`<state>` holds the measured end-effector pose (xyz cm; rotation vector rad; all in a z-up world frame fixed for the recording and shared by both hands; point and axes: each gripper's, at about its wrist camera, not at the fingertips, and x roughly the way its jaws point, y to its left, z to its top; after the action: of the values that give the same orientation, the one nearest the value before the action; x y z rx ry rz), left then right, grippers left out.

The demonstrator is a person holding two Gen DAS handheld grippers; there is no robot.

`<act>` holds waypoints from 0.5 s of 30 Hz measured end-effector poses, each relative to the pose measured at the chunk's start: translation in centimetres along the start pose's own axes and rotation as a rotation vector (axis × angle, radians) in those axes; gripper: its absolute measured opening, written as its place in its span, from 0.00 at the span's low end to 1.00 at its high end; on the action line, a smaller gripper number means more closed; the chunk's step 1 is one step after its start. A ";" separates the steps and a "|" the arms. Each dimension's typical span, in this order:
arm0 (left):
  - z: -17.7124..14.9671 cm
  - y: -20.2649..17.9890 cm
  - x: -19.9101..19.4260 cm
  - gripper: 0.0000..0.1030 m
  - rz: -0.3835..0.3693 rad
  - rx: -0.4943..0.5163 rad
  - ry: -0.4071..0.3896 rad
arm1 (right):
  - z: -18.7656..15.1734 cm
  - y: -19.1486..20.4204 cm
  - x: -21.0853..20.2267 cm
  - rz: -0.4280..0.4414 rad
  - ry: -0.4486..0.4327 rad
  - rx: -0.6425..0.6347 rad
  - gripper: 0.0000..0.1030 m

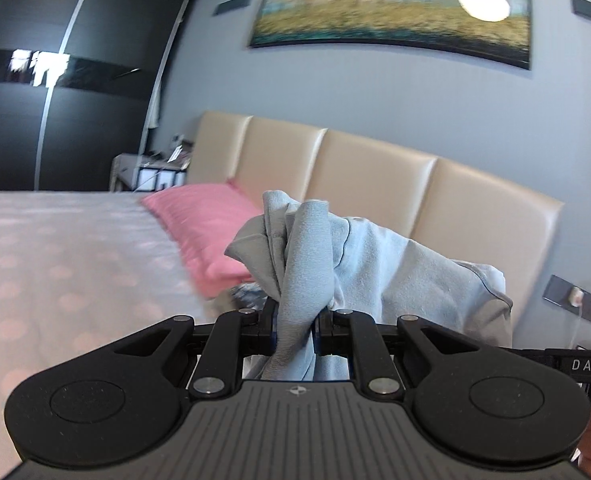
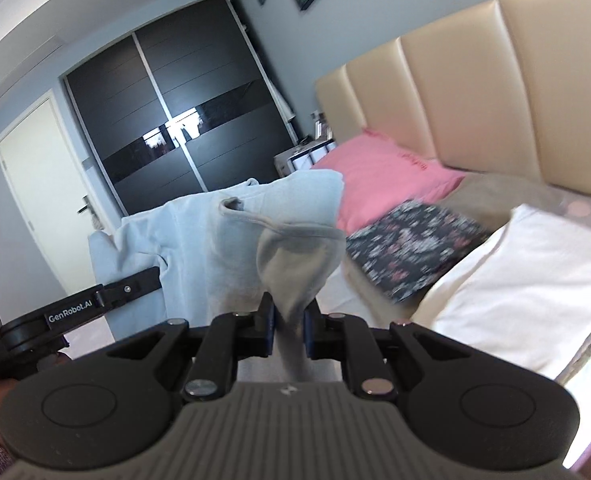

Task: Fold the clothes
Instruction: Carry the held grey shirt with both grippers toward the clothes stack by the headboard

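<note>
In the left wrist view, the left gripper [image 1: 295, 330] fills the bottom of the frame, its fingers pressed together on a bunched fold of the light blue garment [image 1: 375, 264]. The cloth rises from the jaws at lower centre and spreads toward the right of the frame, held up off the bed [image 1: 55, 264]. Behind it at centre lies a pink pillow [image 1: 203, 224], against the beige padded headboard [image 1: 375, 168]. A long painting [image 1: 391, 16] hangs in the upper right, and a dark wardrobe [image 1: 75, 80] stands in the upper left.

In the right wrist view, the right gripper [image 2: 289, 328] sits at the bottom centre, its fingers pinching a grey-edged part of the same garment [image 2: 199, 232], which spreads up and to the left of centre. The other gripper's arm reaches in from the left edge and meets the cloth there. To the right of centre lie the pillow [image 2: 379, 176], a dark floral cloth [image 2: 411, 248] and a white cloth [image 2: 515, 272].
</note>
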<state>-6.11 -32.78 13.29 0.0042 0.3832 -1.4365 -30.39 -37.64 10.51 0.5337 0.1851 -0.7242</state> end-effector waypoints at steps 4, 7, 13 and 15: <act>1.4 -3.2 2.5 0.12 -0.069 0.068 -0.003 | 2.1 -2.2 -1.7 -0.047 -0.049 0.014 0.15; 2.0 -4.9 4.6 0.12 -0.114 0.083 0.001 | 3.5 -3.8 -2.3 -0.072 -0.080 0.055 0.15; 2.6 -7.2 7.1 0.12 -0.167 0.118 0.007 | 5.9 -5.9 -2.4 -0.145 -0.097 0.088 0.15; 2.7 -7.6 8.0 0.12 -0.183 0.119 0.008 | 6.5 -6.7 -2.4 -0.158 -0.106 0.108 0.15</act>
<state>-12.10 -42.17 15.51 0.0727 0.3104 -1.6392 -36.76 -43.85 14.21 0.5868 0.0903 -0.9183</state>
